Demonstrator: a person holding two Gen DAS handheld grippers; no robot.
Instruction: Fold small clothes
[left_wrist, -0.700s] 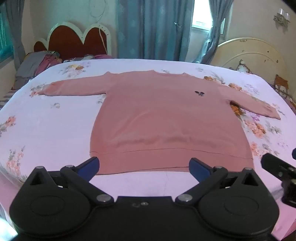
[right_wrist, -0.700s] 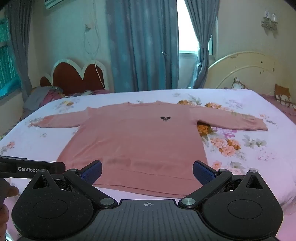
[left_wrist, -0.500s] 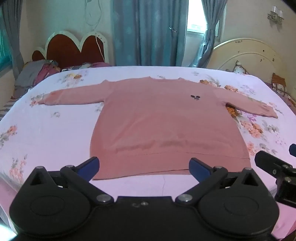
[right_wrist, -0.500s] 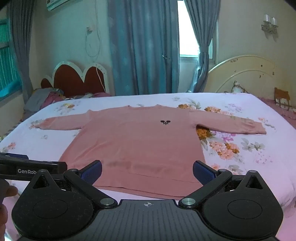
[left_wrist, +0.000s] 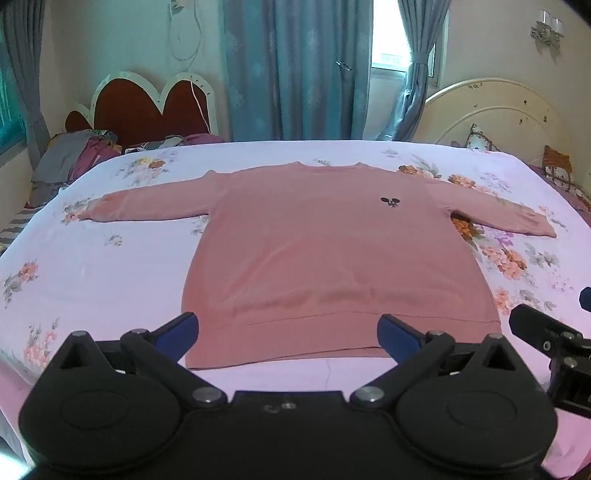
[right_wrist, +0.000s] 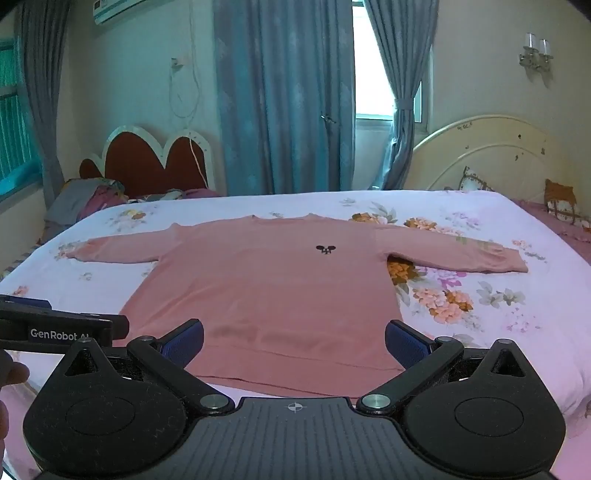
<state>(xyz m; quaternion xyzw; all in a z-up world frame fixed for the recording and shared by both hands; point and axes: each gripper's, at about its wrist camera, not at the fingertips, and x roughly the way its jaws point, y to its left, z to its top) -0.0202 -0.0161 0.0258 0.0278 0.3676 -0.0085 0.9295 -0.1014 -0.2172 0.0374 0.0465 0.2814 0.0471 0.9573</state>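
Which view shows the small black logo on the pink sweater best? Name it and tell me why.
The right wrist view: the logo sits near the middle of the picture on the pink sweater, so it is least warped. The left wrist view also shows it, right of centre and no clearer.

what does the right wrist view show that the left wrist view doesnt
Only the right wrist view shows the air conditioner high on the wall, the "GenRobot" label on the left hand-held gripper's side, and part of a hand at the left edge.

Only the left wrist view shows the right hand-held gripper from the side, at its right edge.

Both show the pink sweater spread flat on the floral bedsheet, sleeves out, with the small black motif on the chest, the blue curtains, and open jaws with nothing between them.
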